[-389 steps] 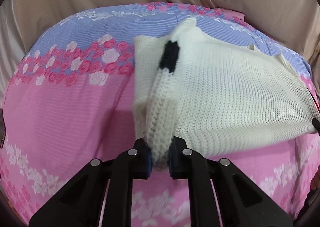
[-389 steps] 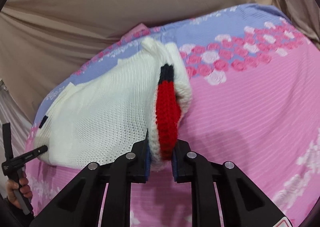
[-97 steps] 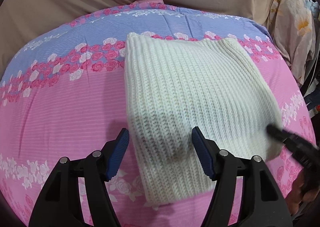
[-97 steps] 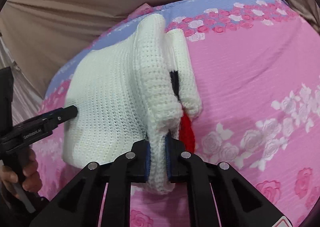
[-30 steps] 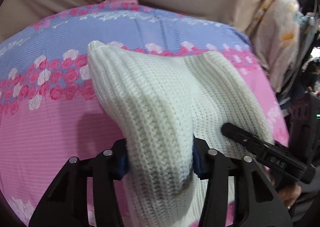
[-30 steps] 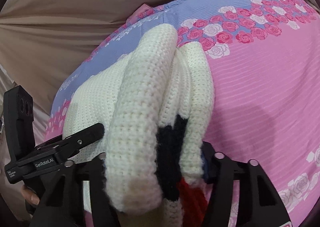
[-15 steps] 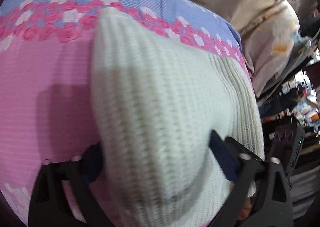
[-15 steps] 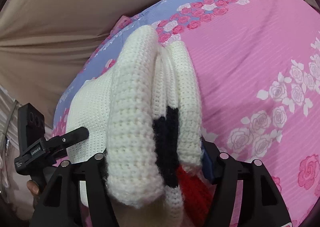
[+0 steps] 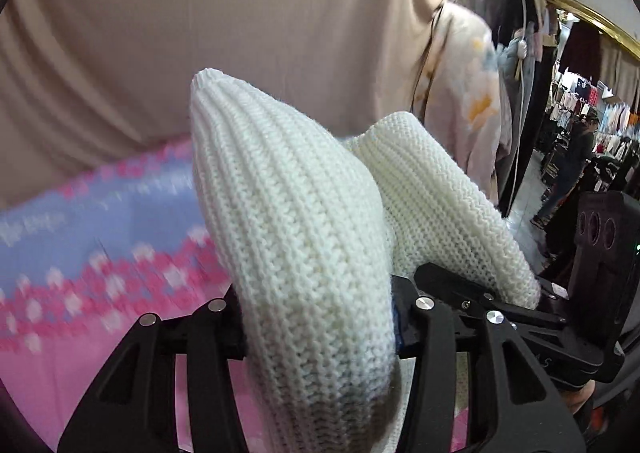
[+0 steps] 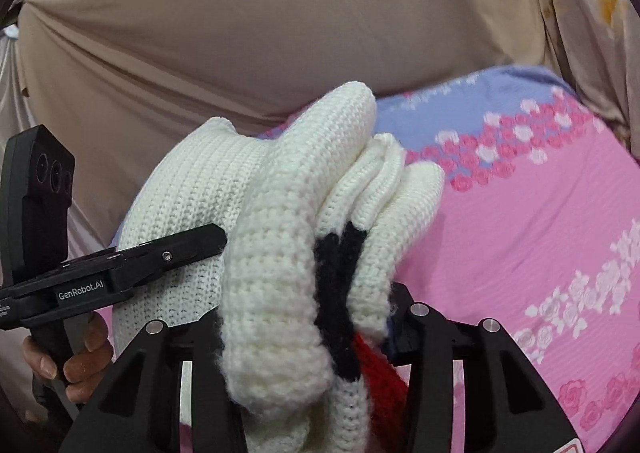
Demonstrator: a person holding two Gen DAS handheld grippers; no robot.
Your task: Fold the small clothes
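Note:
A folded cream knitted sweater (image 9: pixel 296 237) with black and red trim (image 10: pixel 336 285) is lifted off the bed. My left gripper (image 9: pixel 318 321) is shut on one thick end of the bundle. My right gripper (image 10: pixel 304 329) is shut on the other end, where the layered folds and trim bulge between the jaws. The left gripper also shows in the right wrist view (image 10: pixel 120 269), held by a hand. The right gripper shows at the right of the left wrist view (image 9: pixel 520 317).
A pink and lilac floral bedsheet (image 10: pixel 540 237) lies below. A beige curtain (image 9: pixel 200 33) hangs behind. A pale floral garment (image 9: pixel 464 85) hangs at right, with a shop aisle and a person (image 9: pixel 572 165) beyond.
Both grippers have lifted the folded sweater up off the bed and tilted upward, so the curtain now fills the upper view. The grips stay shut on the bundle.

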